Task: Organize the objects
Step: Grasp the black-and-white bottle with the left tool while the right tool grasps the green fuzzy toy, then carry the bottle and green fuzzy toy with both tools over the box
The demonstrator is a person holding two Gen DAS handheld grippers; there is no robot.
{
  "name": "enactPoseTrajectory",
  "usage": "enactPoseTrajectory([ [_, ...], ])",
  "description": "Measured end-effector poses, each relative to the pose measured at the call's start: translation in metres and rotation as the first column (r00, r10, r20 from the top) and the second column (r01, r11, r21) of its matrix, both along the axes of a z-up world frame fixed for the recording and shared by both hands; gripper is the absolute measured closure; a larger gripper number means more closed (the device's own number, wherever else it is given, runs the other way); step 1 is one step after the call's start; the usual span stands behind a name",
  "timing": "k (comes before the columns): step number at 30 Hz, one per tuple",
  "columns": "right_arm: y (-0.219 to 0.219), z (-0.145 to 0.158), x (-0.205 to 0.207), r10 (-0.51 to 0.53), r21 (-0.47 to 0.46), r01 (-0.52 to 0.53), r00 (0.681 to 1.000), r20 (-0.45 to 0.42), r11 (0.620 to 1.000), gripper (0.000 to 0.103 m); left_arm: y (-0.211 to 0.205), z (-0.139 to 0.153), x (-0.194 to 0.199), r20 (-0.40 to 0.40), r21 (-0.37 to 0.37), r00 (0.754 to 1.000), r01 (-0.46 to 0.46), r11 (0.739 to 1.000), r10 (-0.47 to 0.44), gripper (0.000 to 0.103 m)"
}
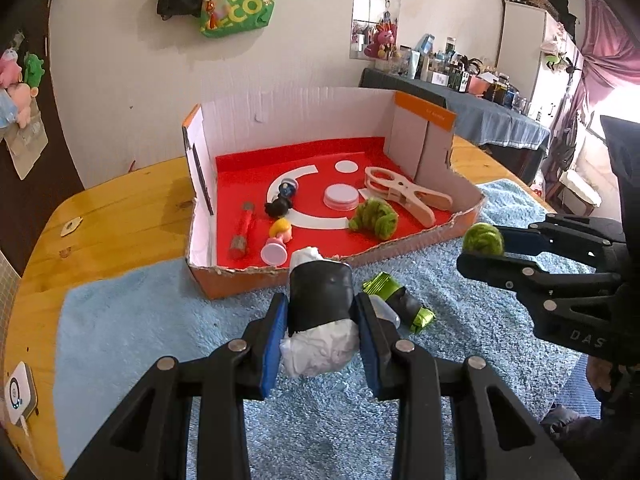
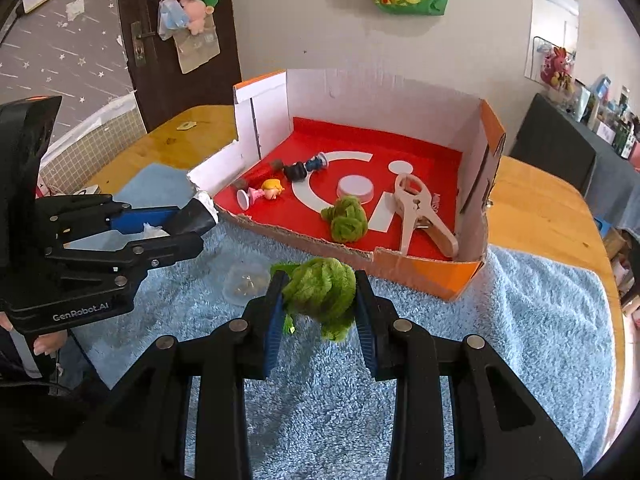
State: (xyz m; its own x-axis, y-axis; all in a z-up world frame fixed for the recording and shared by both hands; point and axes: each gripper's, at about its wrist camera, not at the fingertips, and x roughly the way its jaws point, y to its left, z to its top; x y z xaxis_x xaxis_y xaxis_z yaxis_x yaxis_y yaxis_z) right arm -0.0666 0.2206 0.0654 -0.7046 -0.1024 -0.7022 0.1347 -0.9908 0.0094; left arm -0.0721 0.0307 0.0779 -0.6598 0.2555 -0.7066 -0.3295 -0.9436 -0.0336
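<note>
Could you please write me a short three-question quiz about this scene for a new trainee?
1. True or false: the left tool holds a black roll stuffed with white paper.
2. What does the right tool grip? A) wooden clamp B) green fuzzy ball C) pink lid
3. Fill in: the wooden clamp lies inside the ___.

Key: 1 true; 2 B; 3 box.

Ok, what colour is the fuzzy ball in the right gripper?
Green; the fuzzy ball shows best in the right wrist view.
</note>
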Motion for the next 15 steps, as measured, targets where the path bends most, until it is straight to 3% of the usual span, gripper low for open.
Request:
enactPoseTrajectory([
  [15, 0.003, 0.023, -0.022, 0.002, 0.014, -0.002, 1.0, -0.029, 1.0, 0.072, 0.002, 0.032, -0.011, -0.047, 0.026, 0.999, 0.008, 1.0, -0.007, 0.068],
])
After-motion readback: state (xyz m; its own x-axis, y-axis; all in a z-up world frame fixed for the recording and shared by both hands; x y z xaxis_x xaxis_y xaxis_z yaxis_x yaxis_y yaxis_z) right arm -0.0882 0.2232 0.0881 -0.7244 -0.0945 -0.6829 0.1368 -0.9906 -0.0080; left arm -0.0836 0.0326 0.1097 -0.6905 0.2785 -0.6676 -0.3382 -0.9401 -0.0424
